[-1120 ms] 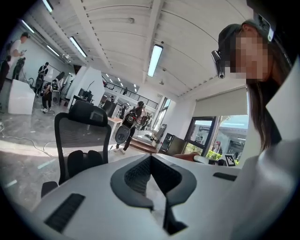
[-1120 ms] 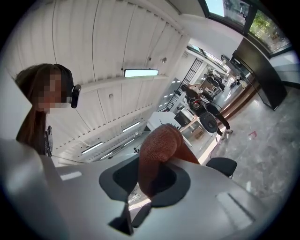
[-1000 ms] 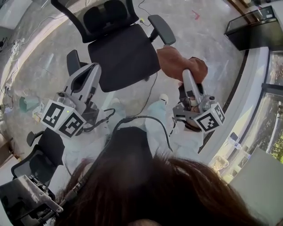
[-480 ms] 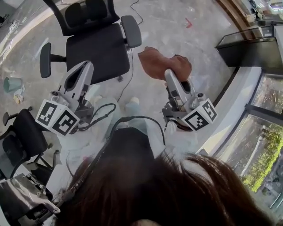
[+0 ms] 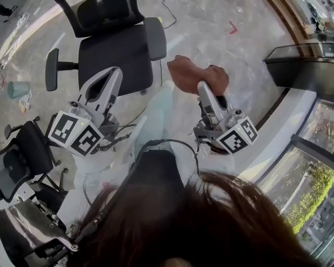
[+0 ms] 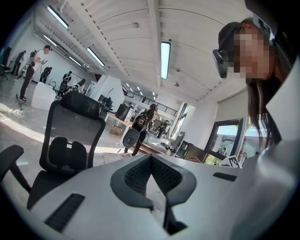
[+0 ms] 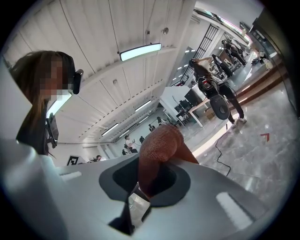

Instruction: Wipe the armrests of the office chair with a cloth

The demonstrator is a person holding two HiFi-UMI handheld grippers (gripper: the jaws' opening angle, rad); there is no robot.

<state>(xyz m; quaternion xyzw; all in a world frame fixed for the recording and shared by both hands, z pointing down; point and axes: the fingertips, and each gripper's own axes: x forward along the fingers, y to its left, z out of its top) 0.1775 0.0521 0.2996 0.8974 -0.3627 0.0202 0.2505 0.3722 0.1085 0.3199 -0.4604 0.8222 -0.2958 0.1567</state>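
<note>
The black office chair stands on the floor at the upper left of the head view. Its near armrest and far armrest are both bare. My right gripper is shut on a bunched brown cloth and hangs to the right of the chair, apart from it. In the right gripper view the cloth bulges out between the jaws. My left gripper hovers by the seat's front edge with its tips together and nothing between them. The left gripper view shows the chair's backrest.
A second black chair stands at the left edge, and a green cup sits on the floor near it. A cable trails behind the chair. A dark cabinet and a window line the right side. People stand far off.
Both grippers have swung sideways together with the head, and the chair has slid left in the head view. The cloth stays clamped in the right gripper.
</note>
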